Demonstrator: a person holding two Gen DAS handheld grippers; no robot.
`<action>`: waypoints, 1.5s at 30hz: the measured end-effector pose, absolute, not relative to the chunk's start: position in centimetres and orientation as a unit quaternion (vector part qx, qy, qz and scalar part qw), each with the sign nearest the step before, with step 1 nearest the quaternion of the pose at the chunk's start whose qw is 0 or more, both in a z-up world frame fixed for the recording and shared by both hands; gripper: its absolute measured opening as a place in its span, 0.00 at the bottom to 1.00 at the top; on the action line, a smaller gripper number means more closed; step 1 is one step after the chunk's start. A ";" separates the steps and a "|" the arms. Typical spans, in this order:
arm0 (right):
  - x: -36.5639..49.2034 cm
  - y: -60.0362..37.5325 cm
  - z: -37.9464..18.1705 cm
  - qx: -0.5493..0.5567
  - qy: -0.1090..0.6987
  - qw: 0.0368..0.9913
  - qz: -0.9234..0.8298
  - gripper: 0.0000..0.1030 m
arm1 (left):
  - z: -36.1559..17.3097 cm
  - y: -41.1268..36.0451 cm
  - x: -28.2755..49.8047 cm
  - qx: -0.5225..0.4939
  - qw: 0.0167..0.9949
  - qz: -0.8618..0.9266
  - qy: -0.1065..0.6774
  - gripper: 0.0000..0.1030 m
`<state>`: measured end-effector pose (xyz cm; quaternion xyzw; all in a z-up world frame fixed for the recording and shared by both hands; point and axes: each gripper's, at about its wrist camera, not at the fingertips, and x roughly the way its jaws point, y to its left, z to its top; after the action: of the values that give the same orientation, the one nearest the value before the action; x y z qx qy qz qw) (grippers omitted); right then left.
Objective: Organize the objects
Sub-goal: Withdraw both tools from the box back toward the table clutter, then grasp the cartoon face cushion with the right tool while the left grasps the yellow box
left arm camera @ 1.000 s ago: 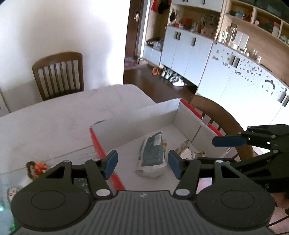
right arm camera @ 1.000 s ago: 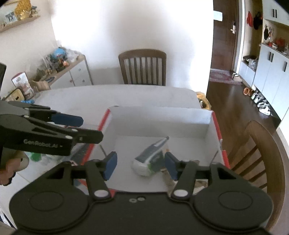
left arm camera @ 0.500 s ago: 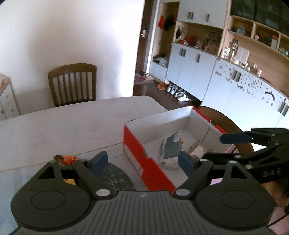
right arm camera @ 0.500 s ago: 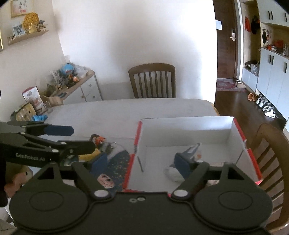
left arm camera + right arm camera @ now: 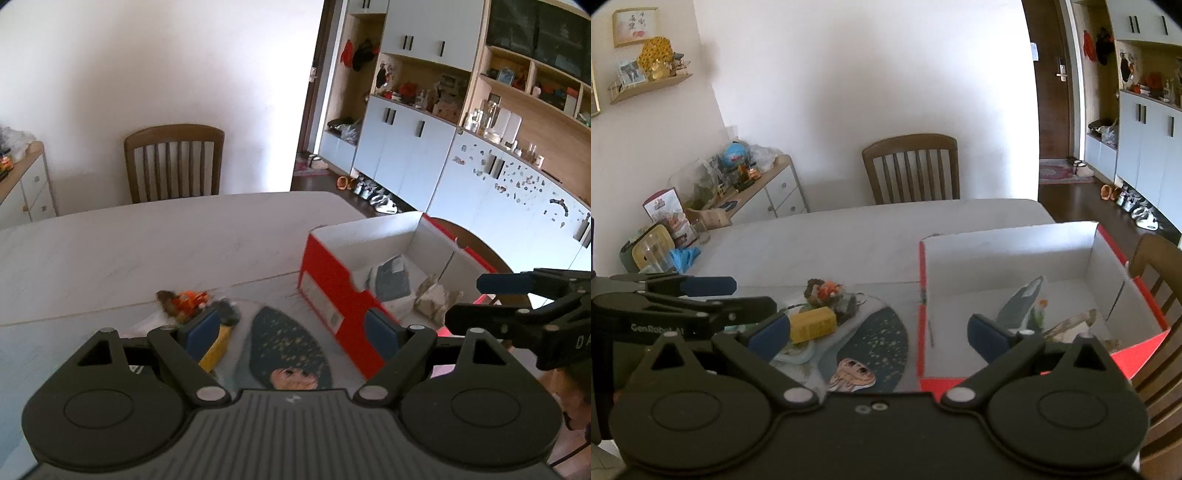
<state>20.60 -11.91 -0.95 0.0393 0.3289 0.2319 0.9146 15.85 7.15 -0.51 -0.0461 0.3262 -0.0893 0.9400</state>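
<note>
Grippers both hang empty above a pale marble table [image 5: 849, 236]; the left gripper [image 5: 291, 334] has its jaws spread wide, and the right gripper [image 5: 877, 334] likewise, neither grasping anything. A red cardboard shoebox with white interior [image 5: 1015, 258] sits to the right, already containing a grey-and-white soft packet [image 5: 1021, 306] and a crumpled brownish wrapper [image 5: 1071, 325]; loose items wait outside it to the left. Nearest is a yellow rectangular block [image 5: 812, 325], lying just beside the left gripper's left finger, its long axis running roughly left to right; beyond it sits an orange-and-brown fuzzy toy [image 5: 823, 290]. A dark blue oval card with cartoon face [image 5: 291, 358] lies directly ahead of the left gripper, long axis pointing away; the left hand seems nearer the loose items.
</note>
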 end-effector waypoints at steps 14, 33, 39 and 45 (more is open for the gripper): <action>20.3 -6.6 -5.0 0.016 0.377 0.893 0.245 0.99 | -4.3 12.3 15.5 -0.041 0.935 -0.069 0.346 0.83; 22.2 -1.2 -11.4 -0.032 0.433 0.869 0.239 0.98 | -10.0 13.4 21.9 -0.001 0.916 -0.089 0.390 0.83; 23.4 -0.6 -13.0 -0.034 0.444 0.867 0.223 0.98 | -11.6 13.2 23.9 0.022 0.910 -0.095 0.403 0.83; 24.3 -0.4 -14.4 -0.031 0.461 0.861 0.215 0.96 | -12.6 12.8 24.7 0.030 0.907 -0.104 0.407 0.83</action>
<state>24.31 -0.38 -14.42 -0.0311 0.4607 0.2146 0.8607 24.73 12.77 -12.62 0.0302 0.4070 -0.1040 0.9070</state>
